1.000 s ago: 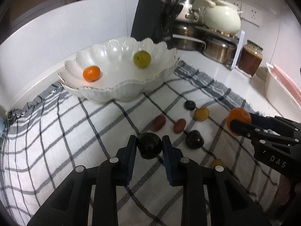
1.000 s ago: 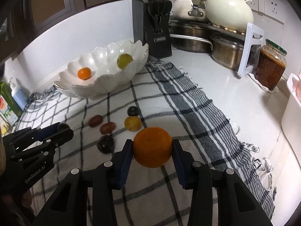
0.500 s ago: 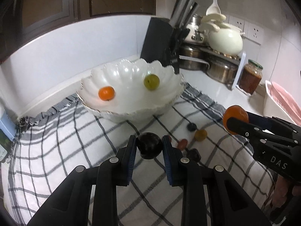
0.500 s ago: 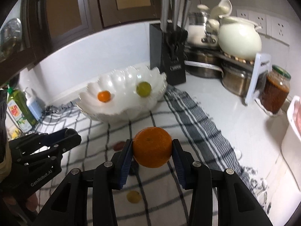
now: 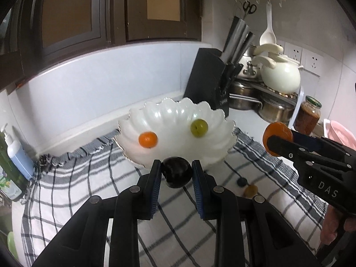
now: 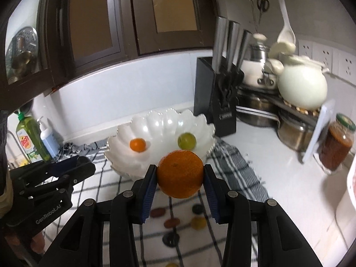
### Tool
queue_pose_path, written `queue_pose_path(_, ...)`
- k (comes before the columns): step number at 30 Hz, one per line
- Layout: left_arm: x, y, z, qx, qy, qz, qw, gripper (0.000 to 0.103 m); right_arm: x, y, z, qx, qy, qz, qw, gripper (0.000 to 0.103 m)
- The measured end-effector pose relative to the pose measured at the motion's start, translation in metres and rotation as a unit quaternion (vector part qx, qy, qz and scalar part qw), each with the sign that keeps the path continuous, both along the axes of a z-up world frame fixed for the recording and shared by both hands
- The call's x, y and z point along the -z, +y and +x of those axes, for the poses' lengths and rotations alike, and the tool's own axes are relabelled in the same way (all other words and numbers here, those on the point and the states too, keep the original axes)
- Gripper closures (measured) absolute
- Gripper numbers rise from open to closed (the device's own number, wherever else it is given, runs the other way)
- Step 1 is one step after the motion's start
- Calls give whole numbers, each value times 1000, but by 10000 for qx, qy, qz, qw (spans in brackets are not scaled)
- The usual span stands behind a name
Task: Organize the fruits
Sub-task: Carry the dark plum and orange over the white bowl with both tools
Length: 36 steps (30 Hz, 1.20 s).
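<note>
**Ana:** Between the blue pads of the left gripper, in the left wrist view, sits a dark plum, pinched at its widest part and carried clear of the checked cloth. I'd say it is held high so it can pass over the scalloped rim of the white bowl just beyond it, where a small orange fruit and a green fruit already lie.

**Ben:** And the other one?

**Ana:** To the right of that view, the right gripper shows side-on, clamped on an orange.

**Ben:** Its own camera says more. The right gripper squeezes the orange squarely between both pads, lined up with the bowl. Below, several loose fruits lie on the cloth, blurred; perhaps five or six. Only two show in the left view.

**Ana:** The left gripper there?

**Ben:** Seen from the side; its plum is hidden.
</note>
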<state>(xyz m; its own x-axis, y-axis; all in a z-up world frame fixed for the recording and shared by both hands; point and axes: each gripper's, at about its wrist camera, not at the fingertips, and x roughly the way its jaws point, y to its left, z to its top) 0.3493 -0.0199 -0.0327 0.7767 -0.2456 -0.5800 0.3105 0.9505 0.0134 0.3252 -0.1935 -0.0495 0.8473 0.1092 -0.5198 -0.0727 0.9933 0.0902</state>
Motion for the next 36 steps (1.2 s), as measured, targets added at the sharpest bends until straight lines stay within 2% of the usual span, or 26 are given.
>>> queue_pose_path(11, -17, 3, 25, -96, -171, -38, 9998, 75, -17, 11, 36, -224, -179, -60, 9996, 60)
queue_pose_path(22, -18, 0, 67, -177, -152, 60, 9997, 75, -12, 18, 84, -356, 95, -200, 9991, 60)
queue_pose_path(29, -5, -3, 98, -205, 99, 185, 9996, 75, 1, 19, 115, -456, 420, -334, 9975, 60)
queue_pose_path(36, 21, -5, 128, -194, 619, 188, 9977, 75, 24, 19, 148, -528, 861, -442, 9939, 60)
